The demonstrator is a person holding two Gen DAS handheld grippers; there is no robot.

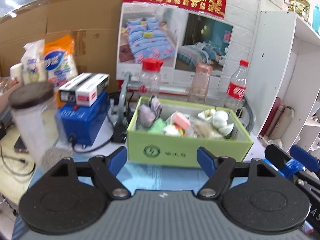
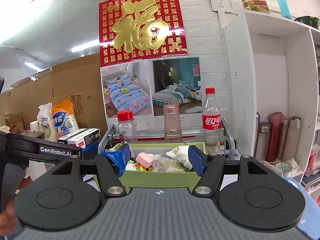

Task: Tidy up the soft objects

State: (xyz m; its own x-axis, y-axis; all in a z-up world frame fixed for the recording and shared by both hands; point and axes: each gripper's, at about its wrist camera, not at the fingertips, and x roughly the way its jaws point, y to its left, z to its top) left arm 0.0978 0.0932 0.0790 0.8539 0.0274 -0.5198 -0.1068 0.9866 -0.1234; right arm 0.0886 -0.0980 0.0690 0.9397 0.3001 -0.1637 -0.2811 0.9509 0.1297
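Both the left tongs and right tongs are being held apart, empty, before the green box, where soft toys are being gathered.

Soft toys in box, bottles behind

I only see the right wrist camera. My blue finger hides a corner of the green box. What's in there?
Observer: A purple soft thing sits in that back corner of the green box.
Operator: Does the box have a picture on its front?
Observer: Yes, a round green logo with characters beside it.
Operator: Is the other gripper holding something?
Observer: No, the left gripper is open and empty.
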